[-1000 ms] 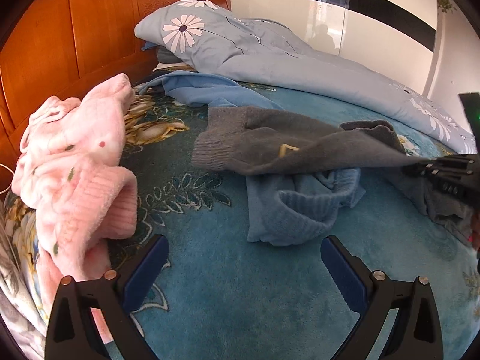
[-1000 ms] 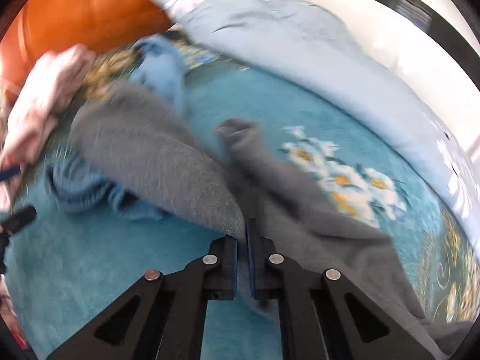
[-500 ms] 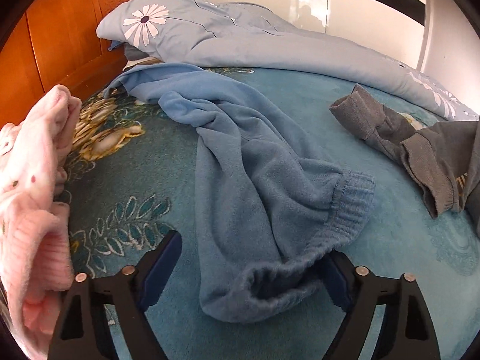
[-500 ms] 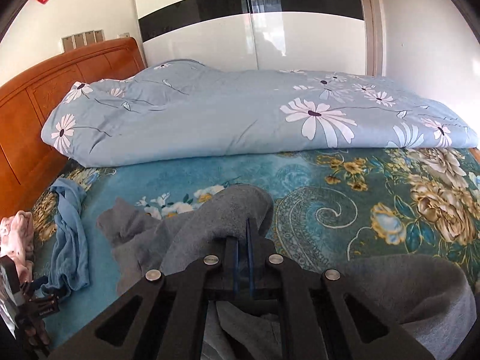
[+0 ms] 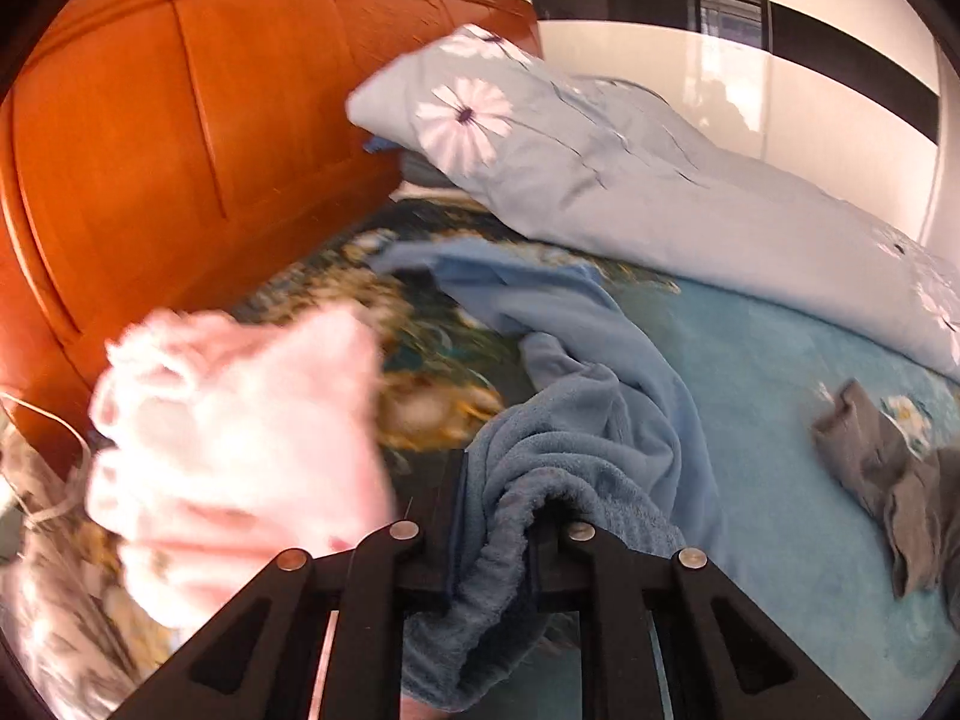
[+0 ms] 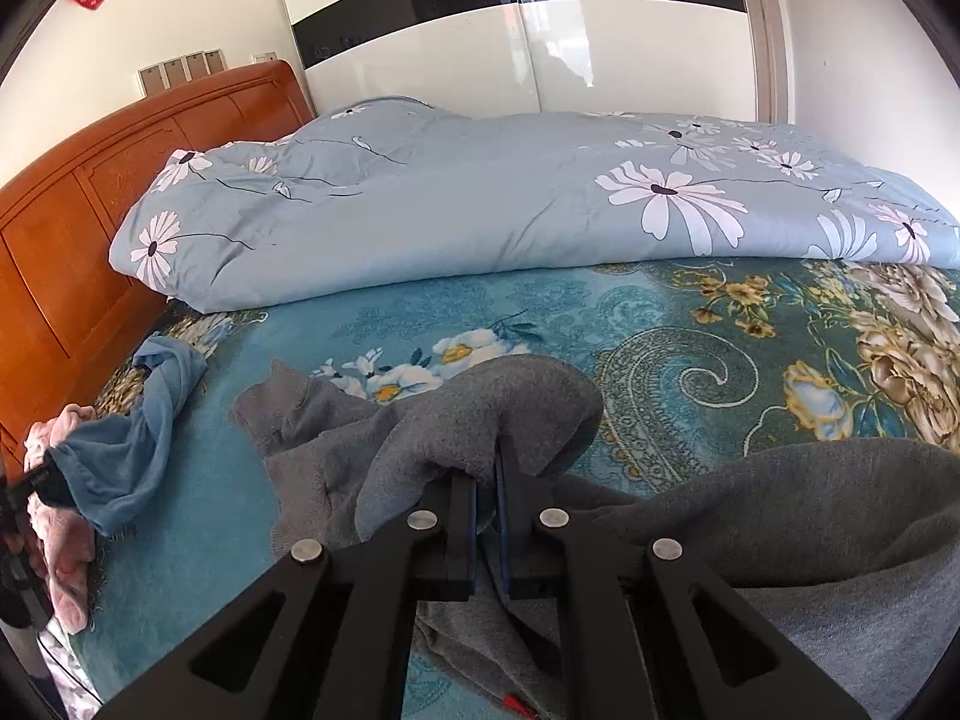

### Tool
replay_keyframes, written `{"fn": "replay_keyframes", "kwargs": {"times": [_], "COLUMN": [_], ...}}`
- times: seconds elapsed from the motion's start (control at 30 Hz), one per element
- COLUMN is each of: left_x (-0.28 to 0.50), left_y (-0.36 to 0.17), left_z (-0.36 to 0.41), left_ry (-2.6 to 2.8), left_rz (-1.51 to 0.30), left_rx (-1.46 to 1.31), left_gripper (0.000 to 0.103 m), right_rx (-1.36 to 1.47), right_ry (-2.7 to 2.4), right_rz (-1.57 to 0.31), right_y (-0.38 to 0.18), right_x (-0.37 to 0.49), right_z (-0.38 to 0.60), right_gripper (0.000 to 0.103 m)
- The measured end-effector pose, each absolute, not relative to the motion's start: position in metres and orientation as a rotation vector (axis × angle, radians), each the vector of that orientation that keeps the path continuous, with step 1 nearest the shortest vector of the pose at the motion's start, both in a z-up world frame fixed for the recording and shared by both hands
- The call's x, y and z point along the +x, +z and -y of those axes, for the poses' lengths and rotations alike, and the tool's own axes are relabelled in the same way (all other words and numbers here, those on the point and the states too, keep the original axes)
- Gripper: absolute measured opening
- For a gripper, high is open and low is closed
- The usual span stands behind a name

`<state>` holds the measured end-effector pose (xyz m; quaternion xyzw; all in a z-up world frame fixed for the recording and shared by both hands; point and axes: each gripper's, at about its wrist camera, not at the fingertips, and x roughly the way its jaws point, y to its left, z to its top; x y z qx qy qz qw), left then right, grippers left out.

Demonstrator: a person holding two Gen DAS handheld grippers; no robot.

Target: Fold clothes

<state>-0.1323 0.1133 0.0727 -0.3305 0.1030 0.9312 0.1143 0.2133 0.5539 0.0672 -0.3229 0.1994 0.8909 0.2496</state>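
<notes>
My left gripper (image 5: 495, 516) is shut on the cuffed end of the blue fleece pants (image 5: 576, 384), which trail away across the teal bedspread; the same blue fleece pants (image 6: 129, 450) hang lifted at the left of the right wrist view. My right gripper (image 6: 487, 489) is shut on a fold of the grey sweater (image 6: 480, 414), bunched over its fingers, with the rest spread low right. A part of the grey sweater (image 5: 888, 468) lies at the right of the left wrist view. The pink fleece garment (image 5: 240, 438) is heaped left of the left gripper.
An orange wooden headboard (image 5: 180, 138) stands at the left. A light blue daisy-print duvet (image 6: 510, 210) is rolled along the far side of the bed. The teal floral bedspread (image 6: 720, 348) lies bare between duvet and clothes. White wardrobe doors (image 6: 540, 48) stand behind.
My left gripper went from open to shut on the blue pants' cuff and lifted it toward the pink garment. The right gripper pulled the grey sweater off the pants, to the right, still shut.
</notes>
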Motion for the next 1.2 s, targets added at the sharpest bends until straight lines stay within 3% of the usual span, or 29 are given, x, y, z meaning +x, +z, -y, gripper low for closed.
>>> {"fn": "replay_keyframes", "kwargs": {"times": [0.2,0.43,0.5,0.67,0.73,0.83,1.0,1.2], "left_x": [-0.194,-0.221,-0.216,-0.169,-0.142,-0.1,-0.029,0.027], "left_y": [0.153,0.1,0.083,0.097,0.115,0.129,0.126,0.099], "left_z": [-0.025,0.019,0.021,0.043,0.038,0.014,-0.057,-0.127], "left_ry": [3.041,3.005,2.98,2.971,2.977,2.865,2.64,2.429], "left_rz": [-0.289,-0.25,-0.254,-0.046,0.013,0.093,0.057,-0.022], "left_rx": [-0.885,-1.168,-1.222,-1.12,-1.028,-0.938,-0.901,-0.962], "left_gripper": [0.017,0.021,0.028,0.033,0.033,0.044,0.054,0.055], "right_rx": [-0.878,-0.94,-0.942,-0.921,-0.912,-0.903,-1.056,-1.193], "right_ry": [2.452,2.483,2.507,2.577,2.605,2.657,2.822,2.933], "right_rz": [-0.513,-0.513,-0.512,-0.517,-0.519,-0.516,-0.533,-0.564], "right_y": [0.072,0.065,0.068,0.082,0.087,0.094,0.064,0.019], "right_x": [0.2,0.188,0.19,0.203,0.208,0.215,0.203,0.195], "right_z": [-0.542,-0.527,-0.52,-0.5,-0.493,-0.478,-0.402,-0.32], "right_gripper": [0.006,0.006,0.006,0.006,0.007,0.007,0.007,0.007]}}
